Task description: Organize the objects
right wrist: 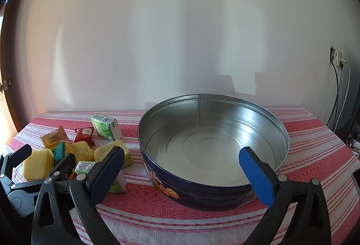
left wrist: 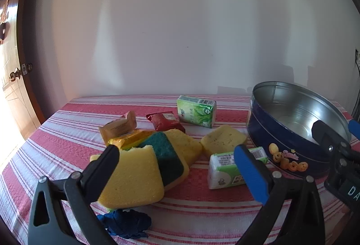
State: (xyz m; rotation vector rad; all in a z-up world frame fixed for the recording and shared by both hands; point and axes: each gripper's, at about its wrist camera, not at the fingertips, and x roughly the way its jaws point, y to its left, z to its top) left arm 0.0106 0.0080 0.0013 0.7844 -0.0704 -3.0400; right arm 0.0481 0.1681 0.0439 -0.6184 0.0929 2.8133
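In the left wrist view my left gripper [left wrist: 177, 168] stands open above a heap of yellow sponges [left wrist: 135, 179], one with a green scouring face [left wrist: 168, 155]; nothing is between its fingers. A green tissue pack [left wrist: 225, 170] lies by the blue pad, and another [left wrist: 195, 111] stands further back. A red packet [left wrist: 166, 121] and a tan packet [left wrist: 119, 127] lie behind the sponges. My right gripper [right wrist: 182, 175] is open and holds nothing, hovering at the near rim of the round blue biscuit tin [right wrist: 202, 193], which has a bare metal inside. The sponges [right wrist: 38, 164] show at the left.
A red and white striped cloth [right wrist: 315, 143] covers the table, which ends at a white wall. A crumpled blue cloth [left wrist: 126, 222] lies near the front edge under my left gripper. A door stands at the far left, and cables [right wrist: 337, 92] hang at the right.
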